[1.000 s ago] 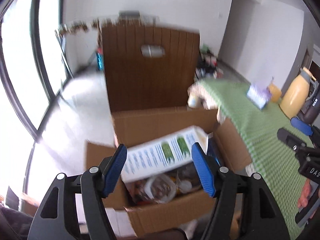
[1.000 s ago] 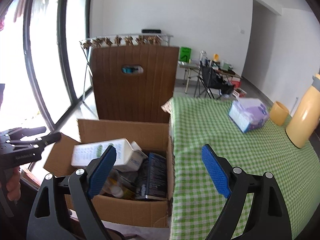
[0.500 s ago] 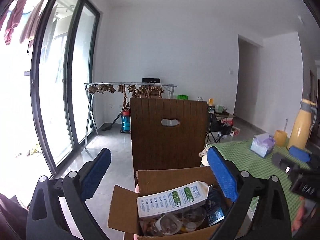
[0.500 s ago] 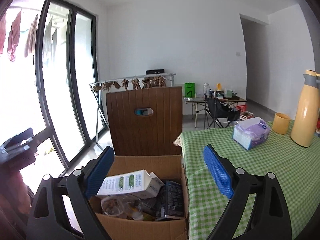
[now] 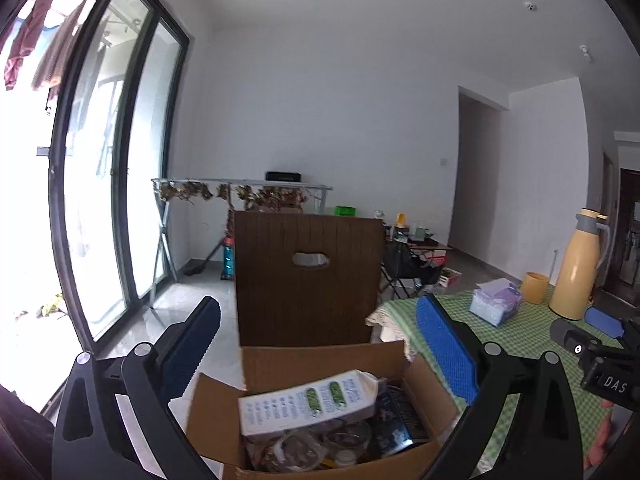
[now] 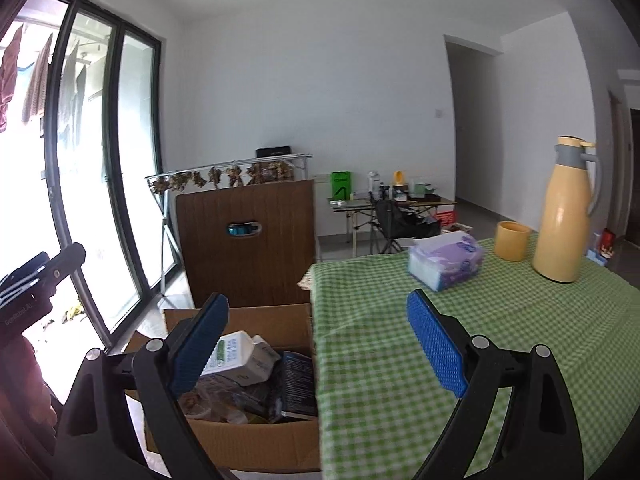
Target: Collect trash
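An open cardboard box [image 5: 320, 364] [image 6: 248, 440] stands on the floor beside the table, filled with trash. A white carton with green print [image 5: 308, 400] [image 6: 240, 356] lies on top of the pile, with a dark packet [image 6: 298, 384] and clear plastic tubs [image 5: 316, 444] beside it. My left gripper [image 5: 316, 344] hangs above and behind the box, open with nothing between its blue pads. My right gripper [image 6: 316, 344] is open too, empty, over the box's right wall and the table edge.
A green checked tablecloth [image 6: 400, 344] covers the table at the right. On it stand a purple tissue pack [image 6: 446, 258], a yellow cup [image 6: 512, 240] and a tall yellow flask [image 6: 566, 216]. A brown slatted panel [image 5: 306, 280] rises behind the box. Glass doors [image 5: 100, 200] line the left.
The left gripper let go of the white carton, which now lies in the box, and its jaws spread wide. Both grippers rose and tilted up toward the room.
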Tool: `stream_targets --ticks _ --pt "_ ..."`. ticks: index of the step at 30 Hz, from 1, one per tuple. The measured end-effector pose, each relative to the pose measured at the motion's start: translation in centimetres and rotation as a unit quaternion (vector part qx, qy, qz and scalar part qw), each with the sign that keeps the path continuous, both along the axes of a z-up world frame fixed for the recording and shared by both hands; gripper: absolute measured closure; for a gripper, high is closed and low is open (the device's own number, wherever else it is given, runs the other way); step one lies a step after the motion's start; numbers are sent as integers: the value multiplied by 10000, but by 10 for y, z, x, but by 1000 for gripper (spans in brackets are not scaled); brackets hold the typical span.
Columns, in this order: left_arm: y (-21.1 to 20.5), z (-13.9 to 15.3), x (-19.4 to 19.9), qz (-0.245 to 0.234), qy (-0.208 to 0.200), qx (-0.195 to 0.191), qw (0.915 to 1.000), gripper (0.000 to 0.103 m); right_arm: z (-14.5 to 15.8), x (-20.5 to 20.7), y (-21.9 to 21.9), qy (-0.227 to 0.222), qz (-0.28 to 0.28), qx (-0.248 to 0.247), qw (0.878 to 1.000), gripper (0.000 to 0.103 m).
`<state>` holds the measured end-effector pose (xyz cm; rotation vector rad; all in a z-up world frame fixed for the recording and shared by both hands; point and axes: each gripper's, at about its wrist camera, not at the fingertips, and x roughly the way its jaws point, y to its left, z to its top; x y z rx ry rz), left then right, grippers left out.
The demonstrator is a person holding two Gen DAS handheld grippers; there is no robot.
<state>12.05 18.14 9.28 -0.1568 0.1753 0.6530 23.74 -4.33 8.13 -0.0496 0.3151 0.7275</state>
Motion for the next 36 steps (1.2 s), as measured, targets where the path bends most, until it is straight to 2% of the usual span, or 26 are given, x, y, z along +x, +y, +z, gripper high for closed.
stream_targets --ticks 6,9,12,15,21,24,27,36 --pt "-46 -5 37 -704 96 -16 9975 8 -5 9 -81 67 -931 -101 9956 16" --pt "-84 -7 62 -1247 151 24 9921 8 -7 9 -128 130 -1432 -93 9896 16" --pt "-127 -12 86 -1765 215 57 9840 8 -10 5 -178 190 -1977 -82 9800 16" --pt "-169 -13 107 -2266 202 56 9738 8 -15 0 -225 214 -2563 -313 9659 16" --pt "-242 -8 133 -2975 169 125 9545 8 -14 -17 -304 251 -3410 -424 9388 16" --pt "-267 -5 134 -3299 199 210 9436 8 -14 -28 -324 167 -3613 -473 9311 16" --pt "-280 -5 134 -3423 207 284 9389 8 -12 -35 -336 196 -3767 -484 9249 16" --pt "-271 -6 117 -3576 350 92 9332 8 3 -55 -335 50 -3795 -432 9242 16"
